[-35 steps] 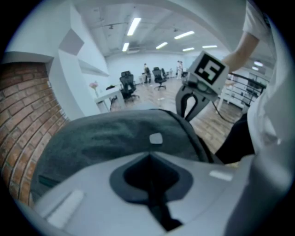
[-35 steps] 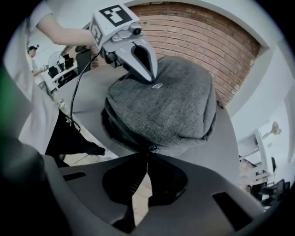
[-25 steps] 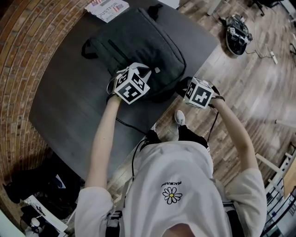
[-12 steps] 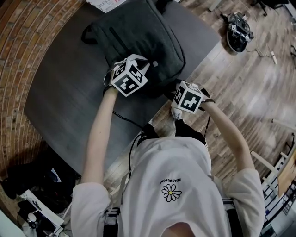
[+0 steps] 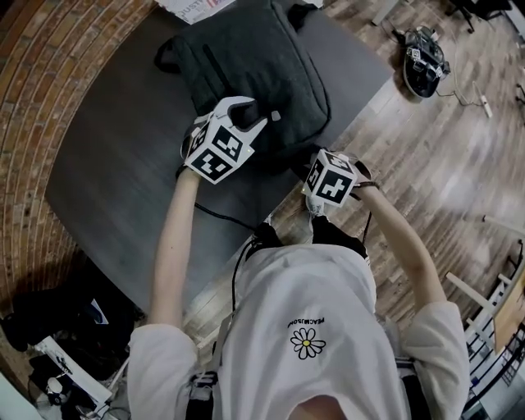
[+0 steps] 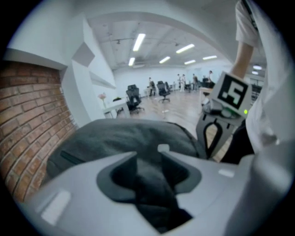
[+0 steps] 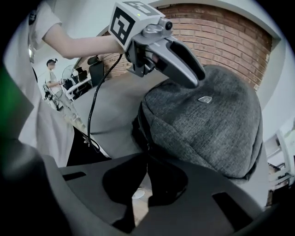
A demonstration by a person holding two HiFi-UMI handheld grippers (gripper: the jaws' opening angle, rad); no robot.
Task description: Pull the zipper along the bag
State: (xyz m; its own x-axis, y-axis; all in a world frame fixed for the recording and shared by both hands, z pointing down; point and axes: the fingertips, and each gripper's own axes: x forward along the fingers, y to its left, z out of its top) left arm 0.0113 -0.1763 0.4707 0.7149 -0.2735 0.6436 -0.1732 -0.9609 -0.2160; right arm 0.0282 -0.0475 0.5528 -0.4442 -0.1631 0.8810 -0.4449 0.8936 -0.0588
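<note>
Left gripper (image 6: 150, 159) has just been opening its jaws; they now stand apart w/ a hump of the bag's (image 5: 254, 66) grey cloth showing between them, pads not pressing on it. Right gripper (image 7: 146, 162) has its jaws together, tips right at the bag's near edge by what looks like the zipper (image 7: 139, 129) line; can't tell if a pull tab is pinched there, too dark. Bag lies flat on the dark table (image 5: 115, 156), toward its right-hand edge in the head view. Handling, as a guess: woven fabric, soft & saggy, prob. light if empty, so it'll drag or bunch when the zipper is tugged. One gripper should pin the cloth close beside the track while the other takes the small pull tab, which is thin & likely slippery; pull along the track, not up. Writing: small pale tag (image 7: 204, 98) on the bag front, nothing legible; printed sheet (image 5: 195, 6) at the table's far edge is cut off, unreadable; the person's shirt (image 5: 308, 287) has a daisy w/ a tiny line of letters, too small to read; marker cubes (image 5: 215, 153) carry b/w square patterns only.
</note>
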